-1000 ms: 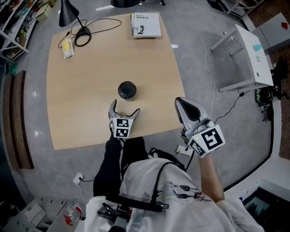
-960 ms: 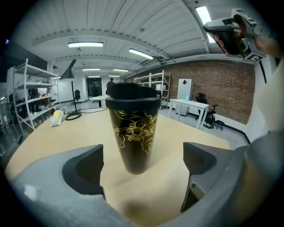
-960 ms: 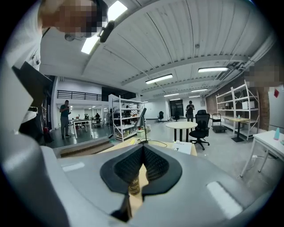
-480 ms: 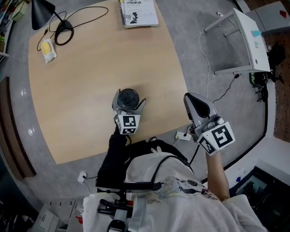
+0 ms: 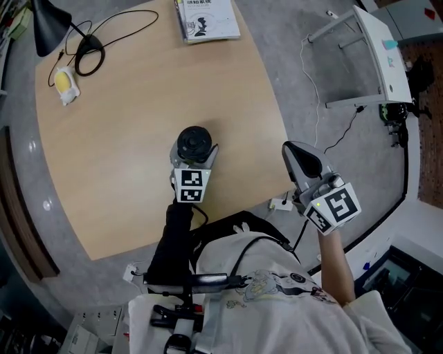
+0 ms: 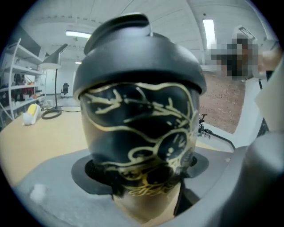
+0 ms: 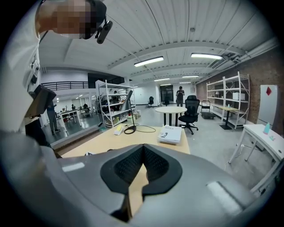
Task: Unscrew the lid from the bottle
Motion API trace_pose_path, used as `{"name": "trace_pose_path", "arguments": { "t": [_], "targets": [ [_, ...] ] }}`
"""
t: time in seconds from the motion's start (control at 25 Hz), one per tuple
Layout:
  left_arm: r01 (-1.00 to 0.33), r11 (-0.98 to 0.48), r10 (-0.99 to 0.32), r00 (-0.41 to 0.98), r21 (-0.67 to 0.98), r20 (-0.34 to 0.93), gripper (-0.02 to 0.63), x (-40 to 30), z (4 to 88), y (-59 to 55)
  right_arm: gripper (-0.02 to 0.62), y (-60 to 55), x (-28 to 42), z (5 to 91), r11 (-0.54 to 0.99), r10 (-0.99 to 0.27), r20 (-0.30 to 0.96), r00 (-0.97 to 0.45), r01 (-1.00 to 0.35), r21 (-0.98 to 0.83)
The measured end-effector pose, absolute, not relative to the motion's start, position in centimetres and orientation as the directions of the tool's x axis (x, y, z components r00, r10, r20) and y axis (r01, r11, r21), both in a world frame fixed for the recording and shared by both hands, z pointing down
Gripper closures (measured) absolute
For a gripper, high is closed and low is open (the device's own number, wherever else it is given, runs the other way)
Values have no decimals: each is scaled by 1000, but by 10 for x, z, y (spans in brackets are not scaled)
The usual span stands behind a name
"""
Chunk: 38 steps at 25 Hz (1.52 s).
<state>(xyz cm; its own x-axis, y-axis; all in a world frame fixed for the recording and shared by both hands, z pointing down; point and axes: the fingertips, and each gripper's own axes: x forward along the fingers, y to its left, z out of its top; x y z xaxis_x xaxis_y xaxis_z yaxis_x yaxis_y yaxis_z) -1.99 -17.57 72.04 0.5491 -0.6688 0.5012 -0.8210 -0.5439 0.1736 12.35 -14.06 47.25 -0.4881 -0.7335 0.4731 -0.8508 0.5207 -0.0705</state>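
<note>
Two grippers, one bottle. The bottle (image 5: 193, 143) is stood upright on the wooden table (image 5: 124, 104), toward the near edge, long axis vertical. The lid (image 6: 133, 48) is seated on top, not yet turned off.

The left gripper (image 5: 194, 152) is set round the lower body. Its jaws have just been closing, and the pads are seen pressed against both sides of the bottle, below the lid. The lid is left free above them.

The right gripper (image 5: 291, 147) is held off to the right, past the table edge and over the grey floor, well apart from the bottle. Its jaws are clenched together with nothing between.

The left hand is the nearer and is judged to be the holding one. The lid lies left of the right gripper, so an opening and a leftward reach onto the cap are judged to be needed.

Table: pale wood, smooth. A black lamp (image 5: 48, 28), a yellow item (image 5: 64, 81) and a book (image 5: 206, 19) are left at the far side. Room: open hall, shelving, strip lights.
</note>
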Motion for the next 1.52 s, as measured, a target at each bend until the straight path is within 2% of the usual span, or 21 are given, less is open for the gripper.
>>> {"name": "trace_pose_path", "arguments": {
  "t": [0.16,0.32,0.48,0.68,0.88,0.92,0.96,1.28,1.4,1.52],
  "targets": [
    [-829,-510,-691,554,230,465,189,-22,704,-188,600,-142,120,477,533,-725,466,-507,-842,-87],
    [-811,-521,-714,585,265,385,189,-14,654,-195,600,-142,113,471,554,-722,427,-544,-825,-113],
    [-782,-566,-734,622,259,274,189,-17,581,-205,600,-146,93,449,614,-709,330,-623,-776,-147],
    [-761,-629,-740,648,157,178,189,-11,489,-204,598,-149,67,395,783,-595,185,-782,-616,-88],
    [-775,-627,-755,630,84,181,189,20,439,-178,593,-145,67,339,910,-407,71,-911,-411,-55],
    [-780,-621,-759,623,73,190,189,26,434,-173,443,-139,63,334,939,-336,78,-939,-340,-55],
    [-786,-616,-765,614,59,197,189,31,430,-167,344,-132,57,330,962,-264,97,-960,-270,-51],
    [-783,-621,-760,613,35,216,189,52,420,-135,204,-89,24,324,996,88,188,-978,89,-4],
    [-755,-655,-732,642,21,226,188,60,417,-128,188,-80,13,324,987,161,190,-969,162,-9],
    [-723,-690,-702,678,26,221,188,62,411,-124,187,-77,10,319,983,182,187,-965,185,-2]
  ]
}}
